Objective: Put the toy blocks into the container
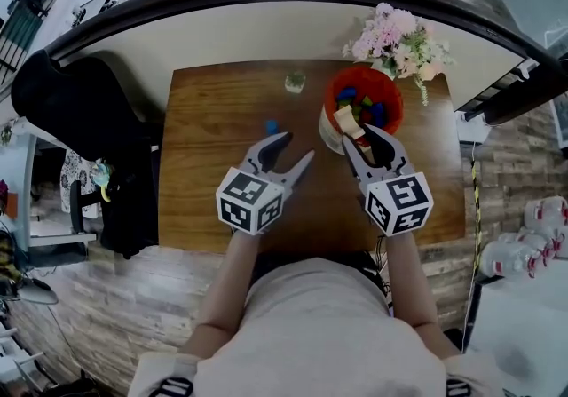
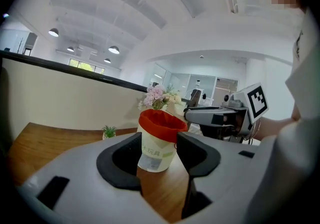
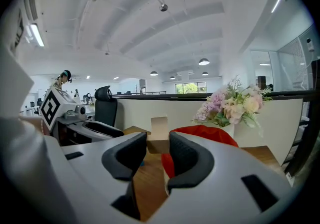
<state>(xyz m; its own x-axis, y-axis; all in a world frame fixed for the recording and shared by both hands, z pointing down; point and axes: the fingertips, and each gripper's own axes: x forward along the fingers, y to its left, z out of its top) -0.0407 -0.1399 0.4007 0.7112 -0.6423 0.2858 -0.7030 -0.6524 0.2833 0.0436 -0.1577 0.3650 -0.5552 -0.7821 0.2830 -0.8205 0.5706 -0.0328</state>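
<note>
Head view first: the left tool (image 1: 295,148) hangs over the wooden table (image 1: 204,164), jaws spread and empty. At its 11 o'clock a blue block (image 1: 272,127) lies on the table. The right tool (image 1: 362,143) clamps a tan wooden block (image 1: 348,131) just at the rim of the red-lined container (image 1: 390,98), which sits at the table's 1 o'clock with coloured blocks inside. Flowers (image 1: 399,40) stand at the container's 1 o'clock.

Left gripper view: jaws apart, nothing gripped; the container stands on the table beyond them.

Right gripper view: both pads squeeze the wooden block, with the container's red rim at 3 o'clock behind the right jaw.
</note>
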